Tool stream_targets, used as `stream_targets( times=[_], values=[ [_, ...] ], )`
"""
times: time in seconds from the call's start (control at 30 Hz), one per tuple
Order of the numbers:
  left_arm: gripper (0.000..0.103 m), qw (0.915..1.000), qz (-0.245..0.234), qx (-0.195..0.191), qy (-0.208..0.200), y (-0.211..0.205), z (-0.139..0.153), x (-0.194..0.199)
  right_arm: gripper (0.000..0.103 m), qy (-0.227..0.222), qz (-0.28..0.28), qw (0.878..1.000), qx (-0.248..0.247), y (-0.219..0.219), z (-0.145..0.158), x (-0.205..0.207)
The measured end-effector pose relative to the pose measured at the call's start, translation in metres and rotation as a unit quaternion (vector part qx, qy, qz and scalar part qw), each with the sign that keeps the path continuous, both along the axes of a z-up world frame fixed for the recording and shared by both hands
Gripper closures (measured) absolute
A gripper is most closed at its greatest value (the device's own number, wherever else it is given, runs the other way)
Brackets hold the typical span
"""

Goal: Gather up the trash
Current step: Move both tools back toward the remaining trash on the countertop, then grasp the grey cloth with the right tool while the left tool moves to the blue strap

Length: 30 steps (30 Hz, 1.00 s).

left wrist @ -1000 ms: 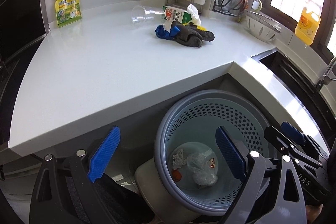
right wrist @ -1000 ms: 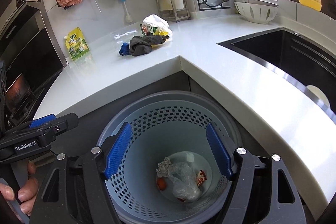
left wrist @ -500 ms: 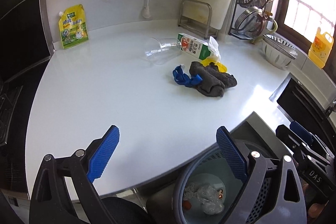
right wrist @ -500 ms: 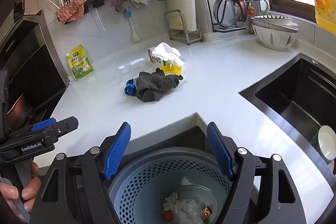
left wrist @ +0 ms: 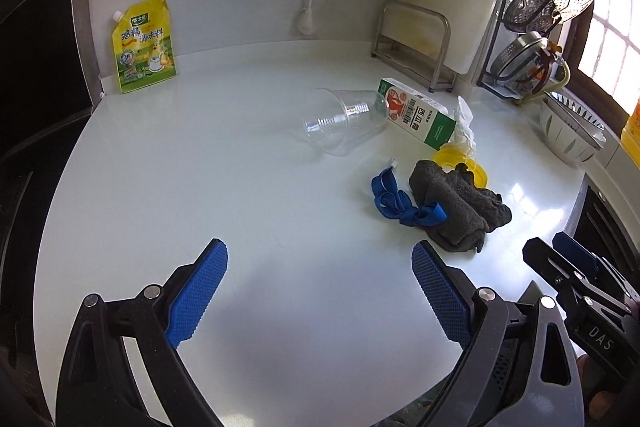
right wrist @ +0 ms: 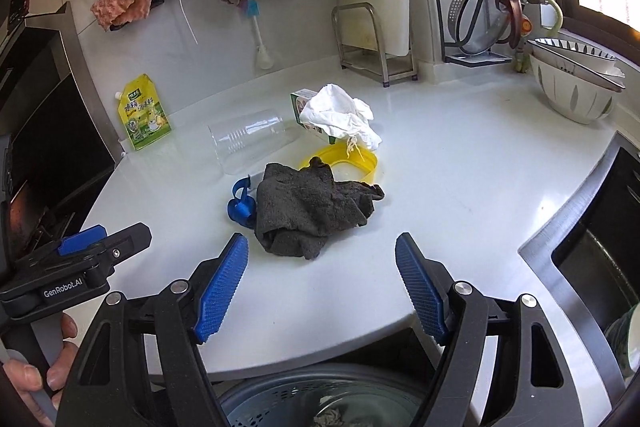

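Both of my grippers hang over the white worktop (left wrist: 168, 187) with their jaws wide apart and nothing between them. The left gripper (left wrist: 320, 291) faces a bare stretch of the surface; the right gripper (right wrist: 322, 279) sits just short of the litter, its tip showing at the lower right of the left wrist view.

The trash lies in one loose cluster toward the back of the worktop. A crumpled dark grey cloth (right wrist: 312, 211) is nearest my right gripper, with a blue ribbon (left wrist: 394, 203) touching its left side. Behind the cloth is a yellow lid (right wrist: 352, 159), partly covered by it. A milk carton (left wrist: 416, 117) lies on its side farther back, a wad of white tissue (right wrist: 340, 115) resting on its right end. A clear plastic cup (left wrist: 344, 125) lies tipped over, its base against the carton's left end.

A yellow seasoning pouch (left wrist: 144, 45) leans against the back wall, well apart from the pile. At the bottom of the right wrist view, the rim of a grey perforated bin (right wrist: 288, 387) shows below the worktop edge, with crumpled litter inside.
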<state>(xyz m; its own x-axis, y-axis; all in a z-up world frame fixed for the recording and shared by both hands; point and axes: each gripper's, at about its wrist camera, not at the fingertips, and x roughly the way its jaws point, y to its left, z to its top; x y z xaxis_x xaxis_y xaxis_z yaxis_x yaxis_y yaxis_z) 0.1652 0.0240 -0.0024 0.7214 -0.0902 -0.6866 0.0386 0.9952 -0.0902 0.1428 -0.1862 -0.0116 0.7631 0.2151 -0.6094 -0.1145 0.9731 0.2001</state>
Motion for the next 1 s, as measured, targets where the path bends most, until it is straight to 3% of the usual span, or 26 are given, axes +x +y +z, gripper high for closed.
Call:
stream_targets(
  times=[0.23, 0.57, 0.67, 0.8, 0.87, 0.9, 1.0],
  values=[
    [0.011, 0.9998, 0.014, 0.004, 0.011, 0.009, -0.013, 0.013, 0.030, 0.024, 0.007, 1.000, -0.006, 0.016, -0.014, 0.036],
    [0.011, 0.9996, 0.017, 0.002, 0.022, 0.011, -0.022, 0.019, 0.033, 0.034, 0.011, 0.998, -0.057, 0.040, -0.028, 0.061],
    [0.011, 0.9996, 0.015, 0.001, 0.024, 0.010, -0.022, 0.019, 0.059, 0.030, 0.026, 0.997, -0.059, 0.044, -0.028, 0.058],
    [0.011, 0.9997, 0.009, 0.000, 0.024, 0.007, -0.021, 0.019, 0.073, 0.020, 0.031, 0.999, -0.038, 0.039, -0.025, 0.052],
    [0.011, 0.9997, 0.005, -0.002, 0.023, 0.004, -0.020, 0.019, 0.085, 0.015, 0.031, 0.999, -0.015, 0.032, -0.021, 0.047],
    [0.011, 0.9997, 0.002, -0.003, 0.023, 0.002, -0.019, 0.019, 0.096, 0.014, 0.029, 0.999, -0.002, 0.027, -0.019, 0.046],
    [0.011, 0.9996, -0.008, -0.007, 0.025, -0.006, -0.019, 0.022, 0.096, 0.007, 0.018, 1.000, 0.016, 0.014, -0.013, 0.039]
  ],
)
